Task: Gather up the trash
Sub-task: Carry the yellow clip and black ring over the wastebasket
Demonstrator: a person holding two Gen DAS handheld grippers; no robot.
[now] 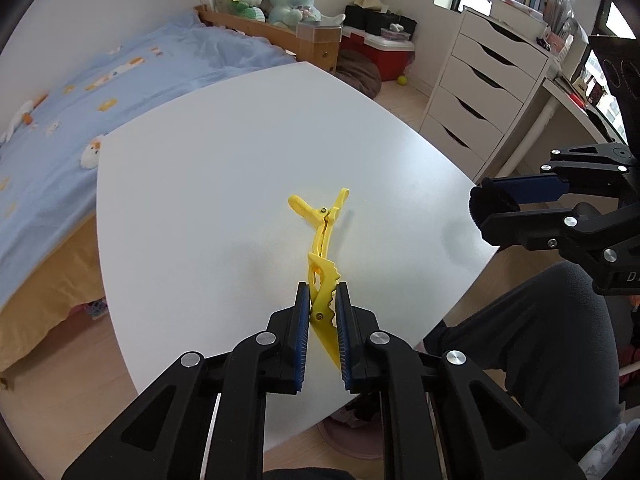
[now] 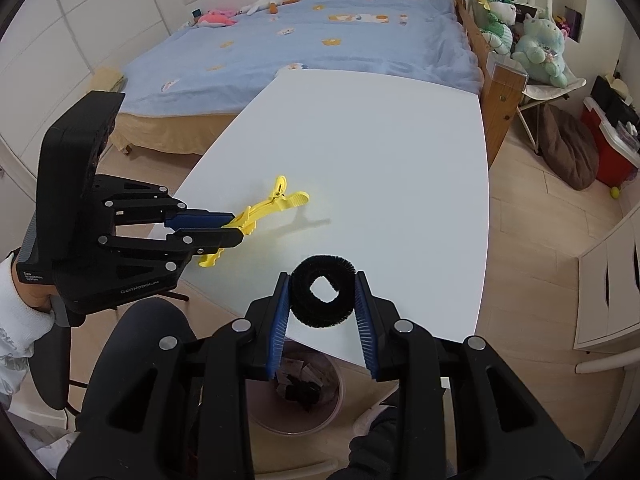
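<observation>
A white worktop (image 1: 240, 160) carries one yellow hair clip (image 1: 320, 240) near its front edge, lying on the bare surface.

Left gripper (image 1: 322, 312): black plastic arms, long cut-out holes, round silver screws at joints. Blue ribbed pads (image 1: 303, 334) inside fingers.

Right gripper (image 2: 322, 312): same black arms, same silver screws, blue ribbed pads (image 2: 279, 322).

Right wrist view, left gripper (image 2: 236, 230) from side: big black box on back, small white letters on body, white label near handle.

Hand (image 2: 34, 300) on handle: white sleeve (image 2: 16, 344) with faint grey print.

Person's legs: dark grey trousers (image 1: 552, 344).
</observation>
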